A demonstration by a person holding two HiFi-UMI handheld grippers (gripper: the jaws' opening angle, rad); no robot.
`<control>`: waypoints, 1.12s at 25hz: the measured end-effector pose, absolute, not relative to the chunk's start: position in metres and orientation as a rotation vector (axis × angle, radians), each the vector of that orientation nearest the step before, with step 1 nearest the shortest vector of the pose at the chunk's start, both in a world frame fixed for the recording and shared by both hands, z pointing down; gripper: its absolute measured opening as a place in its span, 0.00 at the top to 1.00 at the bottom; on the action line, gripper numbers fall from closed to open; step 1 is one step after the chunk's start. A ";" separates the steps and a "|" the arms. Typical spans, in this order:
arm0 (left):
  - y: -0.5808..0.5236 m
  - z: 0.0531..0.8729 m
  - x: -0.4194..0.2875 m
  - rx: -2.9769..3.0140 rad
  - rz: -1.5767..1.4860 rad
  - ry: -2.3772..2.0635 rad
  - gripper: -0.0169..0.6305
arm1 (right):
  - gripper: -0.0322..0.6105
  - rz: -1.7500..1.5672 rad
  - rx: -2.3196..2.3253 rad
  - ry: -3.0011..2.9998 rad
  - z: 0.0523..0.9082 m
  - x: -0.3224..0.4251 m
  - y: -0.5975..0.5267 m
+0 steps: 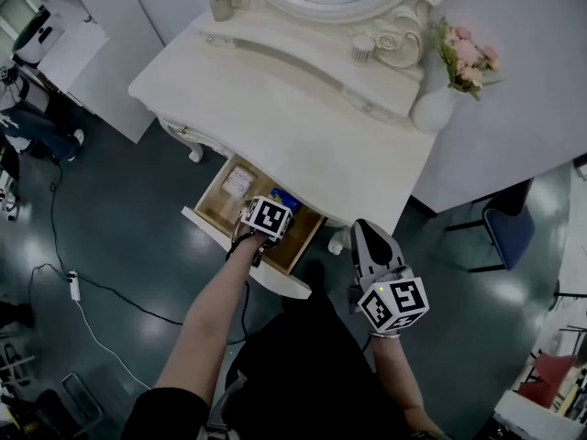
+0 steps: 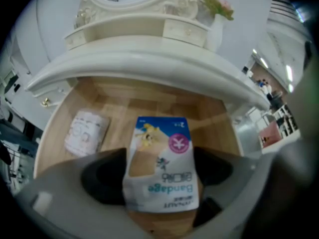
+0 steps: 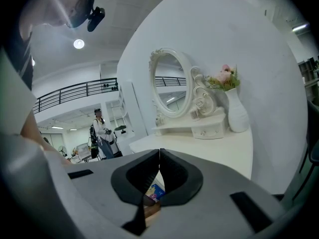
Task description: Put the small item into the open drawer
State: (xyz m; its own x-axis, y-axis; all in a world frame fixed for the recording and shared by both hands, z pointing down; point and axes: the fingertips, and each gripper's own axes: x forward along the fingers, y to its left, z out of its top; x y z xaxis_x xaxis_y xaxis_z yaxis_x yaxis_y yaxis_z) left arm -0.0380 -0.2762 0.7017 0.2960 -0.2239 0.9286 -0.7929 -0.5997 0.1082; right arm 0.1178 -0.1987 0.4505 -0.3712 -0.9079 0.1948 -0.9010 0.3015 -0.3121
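Left gripper [image 2: 162, 183] over the open drawer [image 2: 119, 108], jaws tight on a bandage packet [image 2: 160, 163] (right gripper [image 3: 159, 159] alongside, jaws together).

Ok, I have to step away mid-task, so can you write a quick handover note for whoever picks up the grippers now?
Left gripper: shut on the bandage packet, over the open drawer.
Right gripper: shut, empty, off to the drawer's right.
A white packet already lies in the drawer.
Done: bandage packet gripped and at the drawer. Left: release it inside.

Large studio hall: staged dressing table [image 1: 275, 99], loose floor cables [image 1: 119, 291], balcony railing [image 3: 75, 91] overhead.
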 end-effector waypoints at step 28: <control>-0.275 0.717 -0.030 1.997 1.338 -0.852 0.29 | 0.94 -0.609 -1.737 2.540 0.455 0.117 -0.206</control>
State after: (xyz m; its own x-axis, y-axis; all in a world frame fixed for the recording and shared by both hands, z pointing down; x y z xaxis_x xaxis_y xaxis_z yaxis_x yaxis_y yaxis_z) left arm -0.0298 -0.2752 0.7168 0.2917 -0.1866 0.9381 -0.7713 -0.6259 0.1153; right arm 0.1172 -0.2060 0.4555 -0.3865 -0.8977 0.2113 -0.8959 0.3111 -0.3170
